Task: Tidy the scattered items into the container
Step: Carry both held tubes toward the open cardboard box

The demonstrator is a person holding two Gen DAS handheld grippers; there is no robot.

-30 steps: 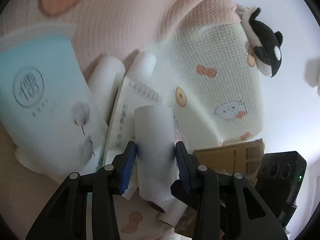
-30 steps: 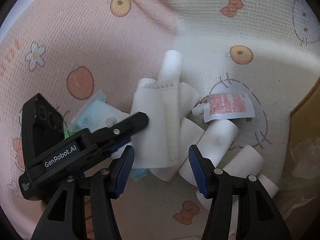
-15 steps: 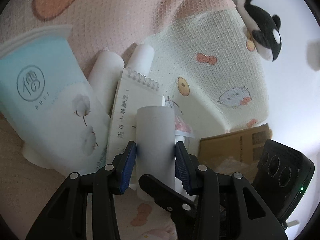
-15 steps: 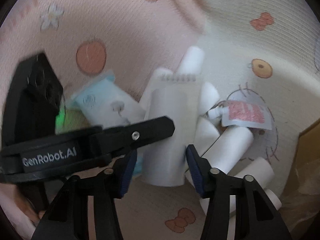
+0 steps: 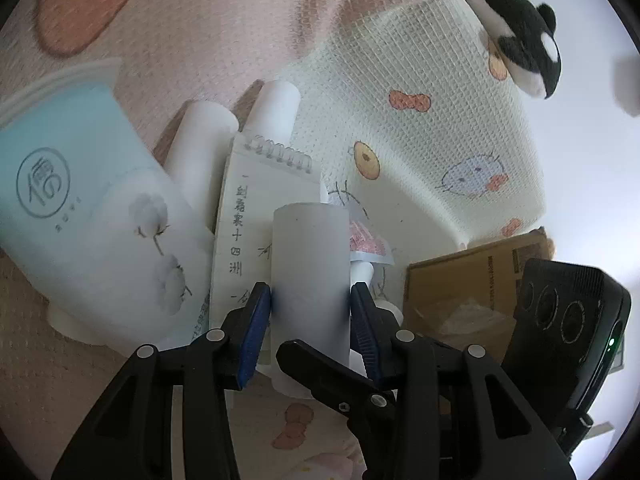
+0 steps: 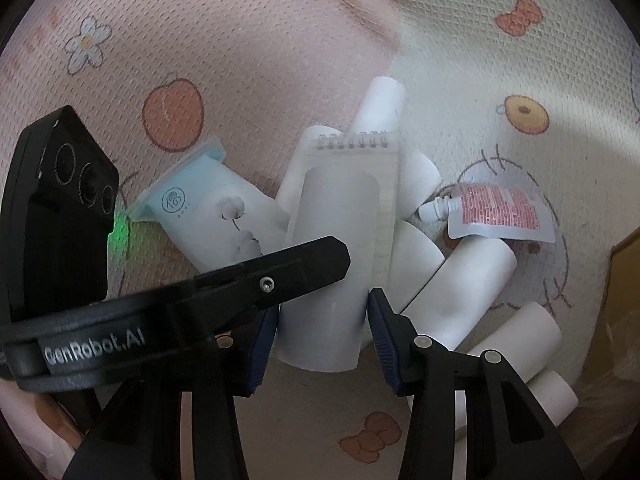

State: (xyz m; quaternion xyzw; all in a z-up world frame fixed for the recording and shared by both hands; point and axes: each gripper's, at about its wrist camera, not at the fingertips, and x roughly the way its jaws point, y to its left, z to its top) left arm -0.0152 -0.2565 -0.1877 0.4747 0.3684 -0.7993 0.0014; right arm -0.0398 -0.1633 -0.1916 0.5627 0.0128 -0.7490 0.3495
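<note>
My left gripper [image 5: 311,312] is shut on a white paper roll [image 5: 308,272], held above the pile. In the right wrist view the same roll [image 6: 332,280] stands between my right gripper's [image 6: 322,334] blue pads, which sit at its sides; whether they press it I cannot tell. The left gripper's finger [image 6: 256,280] crosses in front. Under the roll lie a spiral notepad [image 5: 248,216], a blue-and-white tissue pack [image 5: 80,208], several more white rolls [image 6: 452,280] and a red-printed sachet [image 6: 500,216]. The cardboard box [image 5: 472,276] is at the right.
All lies on a pink and cream cartoon-print blanket [image 6: 280,52]. A black-and-white plush orca [image 5: 516,32] sits at the far edge. The box corner [image 6: 624,280] shows at the right edge of the right wrist view.
The left gripper has lifted the roll and held it. The right gripper has moved in and narrowed around the same roll.
</note>
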